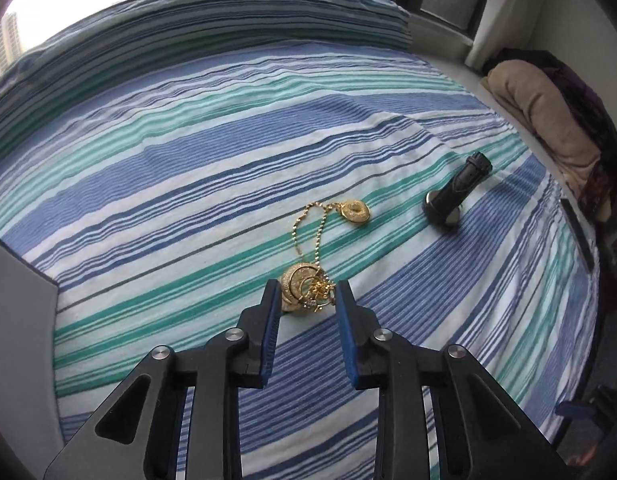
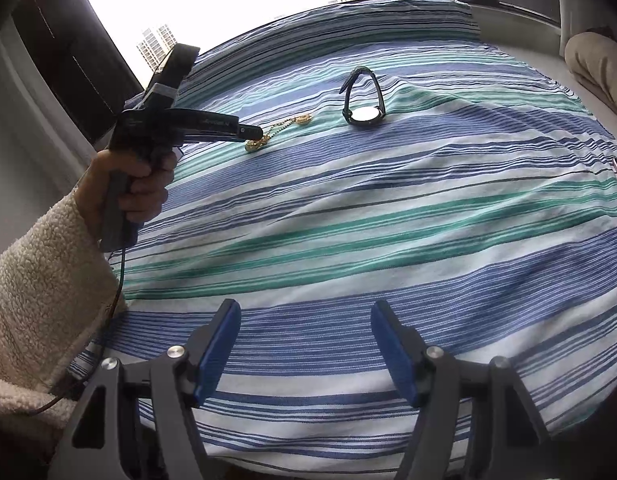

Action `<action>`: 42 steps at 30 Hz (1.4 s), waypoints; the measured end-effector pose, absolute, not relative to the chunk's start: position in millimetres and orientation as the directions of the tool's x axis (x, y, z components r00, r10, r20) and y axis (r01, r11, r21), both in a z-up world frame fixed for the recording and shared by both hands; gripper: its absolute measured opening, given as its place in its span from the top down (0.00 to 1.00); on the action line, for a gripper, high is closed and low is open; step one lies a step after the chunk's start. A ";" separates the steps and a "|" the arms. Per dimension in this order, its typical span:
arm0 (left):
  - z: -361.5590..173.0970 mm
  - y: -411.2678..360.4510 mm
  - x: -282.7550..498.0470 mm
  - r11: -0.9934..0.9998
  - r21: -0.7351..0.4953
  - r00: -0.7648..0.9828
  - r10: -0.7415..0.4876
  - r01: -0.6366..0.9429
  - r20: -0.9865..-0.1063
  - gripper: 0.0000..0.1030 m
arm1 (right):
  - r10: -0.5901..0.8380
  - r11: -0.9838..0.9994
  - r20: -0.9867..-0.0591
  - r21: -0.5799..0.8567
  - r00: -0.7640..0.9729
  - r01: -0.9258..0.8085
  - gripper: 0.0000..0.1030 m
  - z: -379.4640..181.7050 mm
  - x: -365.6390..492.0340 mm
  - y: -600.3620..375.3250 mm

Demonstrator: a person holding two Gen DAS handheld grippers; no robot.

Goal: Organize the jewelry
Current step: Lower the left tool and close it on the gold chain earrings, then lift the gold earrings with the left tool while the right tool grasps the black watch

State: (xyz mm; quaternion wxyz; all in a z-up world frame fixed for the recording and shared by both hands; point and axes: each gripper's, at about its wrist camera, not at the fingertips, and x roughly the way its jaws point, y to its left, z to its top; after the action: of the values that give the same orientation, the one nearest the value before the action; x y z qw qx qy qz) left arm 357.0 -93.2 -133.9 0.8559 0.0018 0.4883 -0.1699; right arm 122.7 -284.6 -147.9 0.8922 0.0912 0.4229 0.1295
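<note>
Striped blue-and-green bedding point(image 1: 228, 152) covers the bed and carries everything, with the black-strapped watch point(image 1: 454, 196) lying apart at two o'clock from the gold jewelry cluster point(image 1: 304, 286). Left tongs point(image 1: 306, 294) straddle that cluster, narrowed but not visibly pinching (likely gathering the tangle whole). Right tongs point(image 2: 304, 320) hang released at six o'clock, empty.

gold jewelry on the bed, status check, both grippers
Left gripper open, jaws straddling the gold jewelry, no firm pinch seen. Right gripper open, empty, above the striped bedsheet. Black wristwatch lies apart, path unobstructed.
</note>
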 end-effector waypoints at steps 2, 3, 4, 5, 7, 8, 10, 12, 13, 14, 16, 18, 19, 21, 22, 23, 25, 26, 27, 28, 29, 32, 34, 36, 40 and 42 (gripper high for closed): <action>-124.8 -82.4 337.4 0.943 -0.189 0.472 -0.304 0.275 -0.828 0.74 | 0.307 0.950 -0.730 0.271 0.610 -0.155 0.33 -147.3 123.0 -284.0; -120.9 -76.8 327.1 0.944 -0.198 0.474 -0.306 0.263 -0.825 0.74 | 0.308 0.950 -0.730 0.271 0.610 -0.156 0.33 -147.1 123.0 -283.5; -117.3 -71.2 317.0 0.946 -0.206 0.478 -0.306 0.250 -0.824 0.74 | 0.310 0.949 -0.729 0.272 0.610 -0.157 0.33 -146.8 123.0 -283.0; -114.1 -65.0 307.1 0.947 -0.217 0.478 -0.308 0.236 -0.822 0.74 | 0.311 0.949 -0.728 0.273 0.611 -0.159 0.33 -146.3 122.7 -282.3; -108.2 -52.8 289.6 0.949 -0.238 0.479 -0.310 0.207 -0.821 0.74 | 0.312 0.949 -0.727 0.270 0.612 -0.163 0.33 -144.9 121.5 -280.4; -105.0 -47.1 281.2 0.950 -0.243 0.482 -0.308 0.194 -0.820 0.74 | 0.312 0.949 -0.726 0.269 0.613 -0.165 0.33 -144.2 120.7 -279.2; -98.9 -35.3 263.3 0.953 -0.249 0.491 -0.302 0.172 -0.817 0.74 | 0.314 0.949 -0.725 0.266 0.614 -0.170 0.33 -142.6 118.5 -277.1; -98.2 -25.2 247.7 0.955 -0.250 0.492 -0.296 0.157 -0.819 0.74 | 0.315 0.948 -0.724 0.266 0.614 -0.172 0.33 -140.9 115.4 -275.6; -99.4 -20.8 240.9 0.958 -0.245 0.493 -0.287 0.149 -0.822 0.74 | 0.316 0.948 -0.724 0.268 0.613 -0.172 0.33 -140.5 113.5 -275.2; -101.2 -16.6 233.4 0.961 -0.238 0.492 -0.276 0.140 -0.826 0.74 | 0.317 0.948 -0.725 0.270 0.611 -0.170 0.33 -140.5 113.1 -274.8; -106.0 -9.0 220.8 0.968 -0.222 0.492 -0.250 0.117 -0.834 0.74 | 0.320 0.946 -0.727 0.276 0.608 -0.168 0.33 -140.2 111.1 -274.2; -112.3 -1.9 211.2 0.972 -0.218 0.487 -0.235 0.091 -0.841 0.74 | 0.327 0.944 -0.728 0.284 0.603 -0.169 0.33 -138.8 112.7 -275.0; -114.8 3.4 206.8 0.972 -0.224 0.485 -0.233 0.077 -0.843 0.74 | 0.329 0.943 -0.728 0.288 0.601 -0.168 0.33 -137.1 115.8 -276.7; -118.2 12.0 200.0 0.970 -0.238 0.486 -0.233 0.052 -0.842 0.74 | 0.328 0.943 -0.724 0.290 0.607 -0.163 0.33 -129.4 125.4 -282.6; -118.6 16.7 196.8 0.969 -0.243 0.489 -0.231 0.042 -0.841 0.74 | 0.318 0.946 -0.722 0.284 0.615 -0.157 0.33 -123.5 132.4 -285.9; -118.9 19.3 194.4 0.968 -0.248 0.493 -0.231 0.033 -0.839 0.74 | 0.308 0.949 -0.717 0.275 0.625 -0.153 0.33 -116.1 140.5 -289.8; -118.1 25.9 188.5 0.967 -0.256 0.501 -0.232 0.022 -0.834 0.74 | 0.291 0.955 -0.707 0.256 0.645 -0.150 0.33 -101.8 158.9 -295.0; -118.1 27.4 186.5 0.967 -0.255 0.505 -0.229 0.018 -0.832 0.74 | 0.285 0.957 -0.700 0.248 0.655 -0.151 0.33 -95.1 169.4 -296.6; -117.9 28.7 184.7 0.967 -0.255 0.508 -0.227 0.015 -0.831 0.74 | 0.281 0.958 -0.692 0.243 0.665 -0.152 0.33 -89.8 181.1 -298.1; -118.2 30.8 182.5 0.966 -0.257 0.510 -0.227 0.011 -0.830 0.74 | 0.273 0.960 -0.686 0.237 0.675 -0.147 0.33 -85.4 194.2 -299.6; -118.7 32.6 181.2 0.965 -0.261 0.510 -0.227 0.005 -0.830 0.74 | 0.263 0.963 -0.683 0.235 0.682 -0.135 0.33 -82.8 207.9 -301.8; -121.1 36.1 177.9 0.963 -0.271 0.509 -0.229 -0.008 -0.830 0.74 | 0.261 0.956 -0.712 0.285 0.651 -0.072 0.33 -91.3 257.1 -310.8; -121.3 37.5 175.9 0.961 -0.277 0.509 -0.232 -0.013 -0.829 0.74 | 0.234 0.962 -0.711 0.267 0.663 -0.054 0.33 -99.2 284.3 -309.5; -120.1 39.8 174.2 0.958 -0.285 0.511 -0.236 -0.017 -0.827 0.74 | 0.175 0.982 -0.690 0.177 0.702 -0.071 0.33 -104.7 305.1 -302.0; -117.6 41.9 172.7 0.958 -0.285 0.513 -0.235 -0.018 -0.825 0.74 | 0.109 0.994 -0.723 0.065 0.682 -0.089 0.33 -127.2 347.2 -295.2; -116.5 43.7 173.1 0.957 -0.290 0.514 -0.236 -0.025 -0.825 0.74 | 0.163 0.986 -0.729 0.141 0.665 -0.088 0.33 -134.5 360.5 -303.8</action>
State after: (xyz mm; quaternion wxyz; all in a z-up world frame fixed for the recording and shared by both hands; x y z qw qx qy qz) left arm 173.1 43.7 -116.5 0.8598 -0.1337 0.4890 -0.0613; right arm 360.5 -303.8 -134.5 0.9112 0.0467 0.4034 0.0688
